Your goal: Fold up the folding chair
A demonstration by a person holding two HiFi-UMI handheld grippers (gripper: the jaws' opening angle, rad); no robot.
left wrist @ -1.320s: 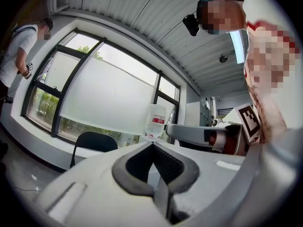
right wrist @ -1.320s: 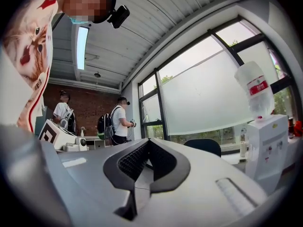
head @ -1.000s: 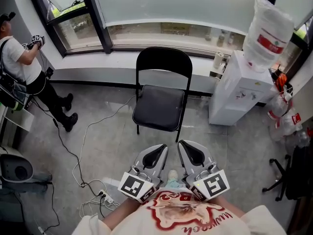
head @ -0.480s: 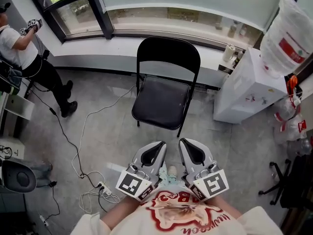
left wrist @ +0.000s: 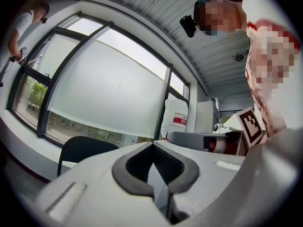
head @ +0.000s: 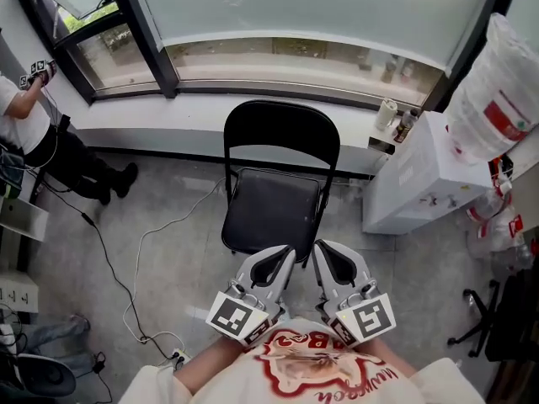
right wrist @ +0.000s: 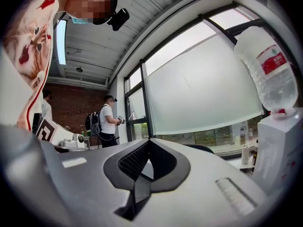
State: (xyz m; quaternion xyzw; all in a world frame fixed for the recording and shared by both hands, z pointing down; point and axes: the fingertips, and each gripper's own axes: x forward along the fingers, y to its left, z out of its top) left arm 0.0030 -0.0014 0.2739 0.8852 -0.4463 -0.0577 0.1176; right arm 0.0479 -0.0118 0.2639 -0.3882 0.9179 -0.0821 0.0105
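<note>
A black folding chair (head: pixel 271 213) stands unfolded on the grey floor, its backrest (head: pixel 282 137) toward the window. My left gripper (head: pixel 289 249) and right gripper (head: pixel 318 244) are held side by side just short of the seat's front edge. Both are shut and hold nothing, and neither touches the chair. In the left gripper view the left gripper (left wrist: pixel 152 144) shows its jaws meeting at the tip, with the chair's backrest (left wrist: pixel 83 150) low at the left. Seen from the right gripper view, the right gripper (right wrist: pixel 149 141) also has its jaws together, and the top of the backrest (right wrist: pixel 201 148) peeks over it.
A white water dispenser (head: pixel 417 175) with a large bottle (head: pixel 497 82) stands right of the chair. A person (head: pixel 34 133) stands at the far left by the window. Cables (head: pixel 126 293) trail over the floor on the left. An office chair base (head: pixel 488 326) is at the right edge.
Both grippers have moved forward toward the chair, side by side. The chair's front edge was well ahead of their tips and now lies right at them. Both stayed shut.
</note>
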